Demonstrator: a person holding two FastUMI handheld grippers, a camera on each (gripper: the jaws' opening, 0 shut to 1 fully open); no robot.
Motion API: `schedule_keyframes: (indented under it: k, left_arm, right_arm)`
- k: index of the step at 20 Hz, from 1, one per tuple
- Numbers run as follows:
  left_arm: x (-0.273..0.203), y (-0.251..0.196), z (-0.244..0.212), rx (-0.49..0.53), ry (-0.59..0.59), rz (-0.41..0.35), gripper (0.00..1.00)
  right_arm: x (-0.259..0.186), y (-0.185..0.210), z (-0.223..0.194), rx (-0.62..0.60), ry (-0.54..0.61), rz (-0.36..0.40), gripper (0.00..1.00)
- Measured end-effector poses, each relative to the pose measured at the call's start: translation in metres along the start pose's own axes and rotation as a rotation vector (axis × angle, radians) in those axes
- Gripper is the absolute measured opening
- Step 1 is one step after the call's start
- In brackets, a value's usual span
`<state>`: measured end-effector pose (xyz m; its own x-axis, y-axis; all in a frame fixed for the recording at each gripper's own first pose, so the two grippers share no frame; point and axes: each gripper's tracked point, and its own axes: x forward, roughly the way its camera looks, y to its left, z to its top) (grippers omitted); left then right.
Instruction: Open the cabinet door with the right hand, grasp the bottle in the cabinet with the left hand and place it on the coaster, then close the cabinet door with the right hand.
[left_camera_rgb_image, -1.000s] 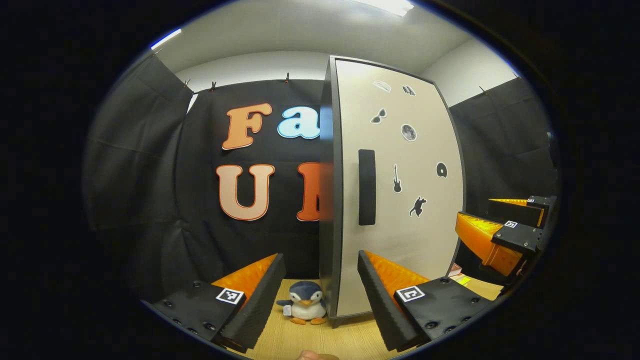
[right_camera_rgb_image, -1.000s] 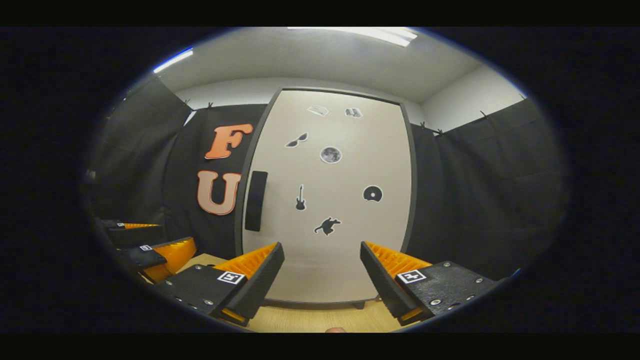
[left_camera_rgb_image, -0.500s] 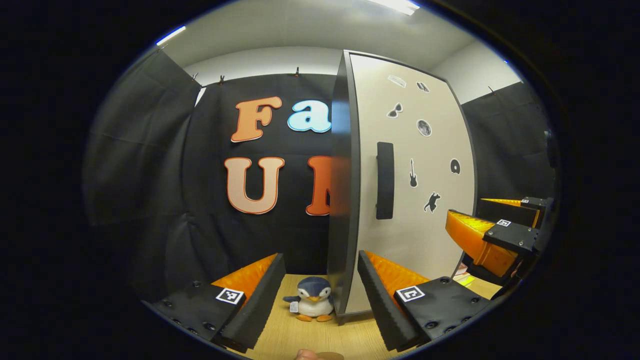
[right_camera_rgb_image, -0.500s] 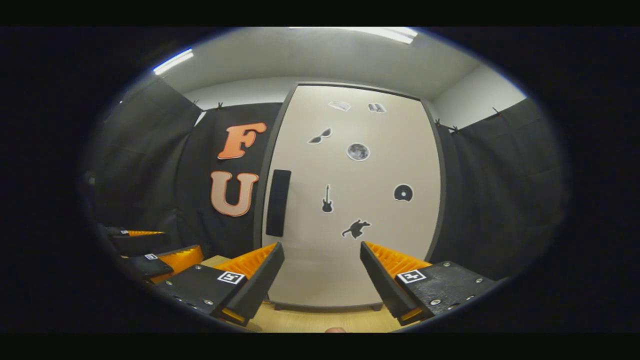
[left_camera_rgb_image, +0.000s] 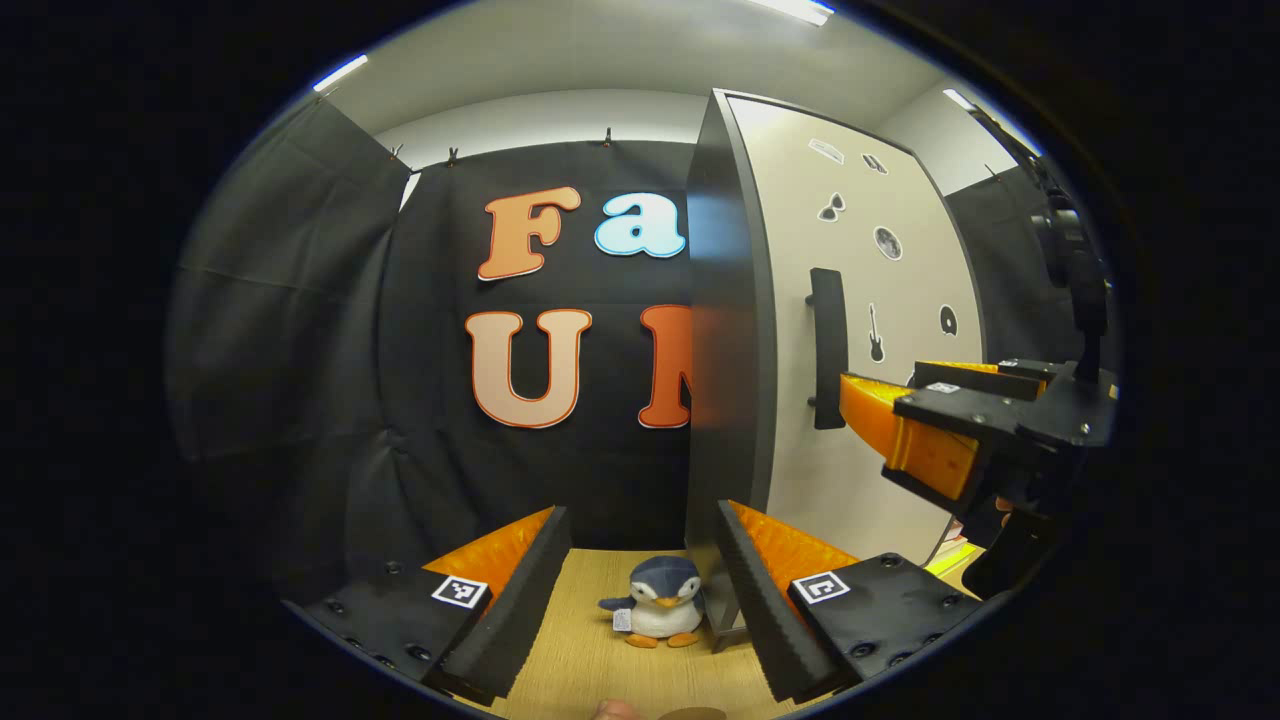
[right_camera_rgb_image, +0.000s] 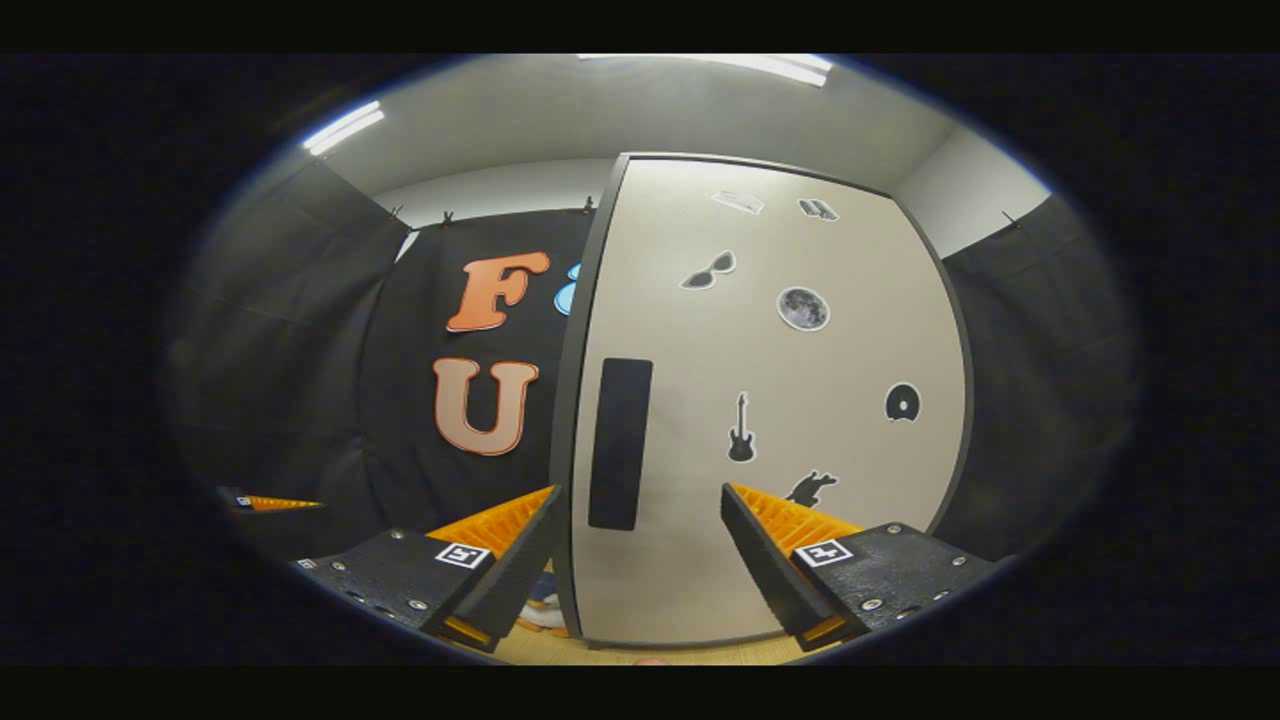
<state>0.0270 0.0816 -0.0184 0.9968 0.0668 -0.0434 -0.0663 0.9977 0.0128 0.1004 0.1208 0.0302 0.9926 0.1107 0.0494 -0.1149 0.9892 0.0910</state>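
- Since a second ago the right gripper (right_camera_rgb_image: 640, 545) has closed in on the cabinet door (right_camera_rgb_image: 800, 400); the handle (right_camera_rgb_image: 620, 443) now sits between its spread, empty fingers, untouched.
- Left gripper (left_camera_rgb_image: 640, 590): fingers wide apart, holding nothing, low over the wooden table (left_camera_rgb_image: 590, 660).
- Door shut; one dark handle near its left edge. Bottle and coaster not seen.
- No legible brand text; door stickers counted: seven, among them a guitar (right_camera_rgb_image: 740, 441), moon (right_camera_rgb_image: 803, 308), sunglasses (right_camera_rgb_image: 708, 270).
- One plush penguin (left_camera_rgb_image: 655, 612) at the cabinet's front left corner.
- Room: black cloth walls, white ceiling.

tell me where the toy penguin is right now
In the left gripper view the toy penguin sits on the wooden table, low in the middle, right beside the cabinet's bottom left corner.
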Motion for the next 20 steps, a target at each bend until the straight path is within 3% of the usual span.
schedule_keyframes:
  k: [7,8,11,16,20]
  left_arm:
    - [0.009,0.021,-0.017,-0.035,0.031,0.021,0.95]
    - [0.010,0.025,-0.018,-0.038,0.033,0.028,0.95]
    - [0.011,0.034,-0.018,-0.028,0.029,0.051,0.95]
    - [0.007,0.033,-0.014,-0.023,0.015,0.052,0.95]
    - [0.003,0.031,-0.017,-0.023,0.025,0.048,0.95]
  right_arm:
    - [0.042,0.012,0.001,0.101,0.030,-0.011,0.95]
    - [0.046,0.013,-0.001,0.104,0.036,-0.009,0.86]
    - [0.054,0.014,-0.008,0.110,0.063,-0.018,0.71]
    - [0.055,0.013,-0.009,0.105,0.065,-0.048,0.37]
    - [0.054,0.013,-0.007,0.109,0.051,-0.051,0.25]
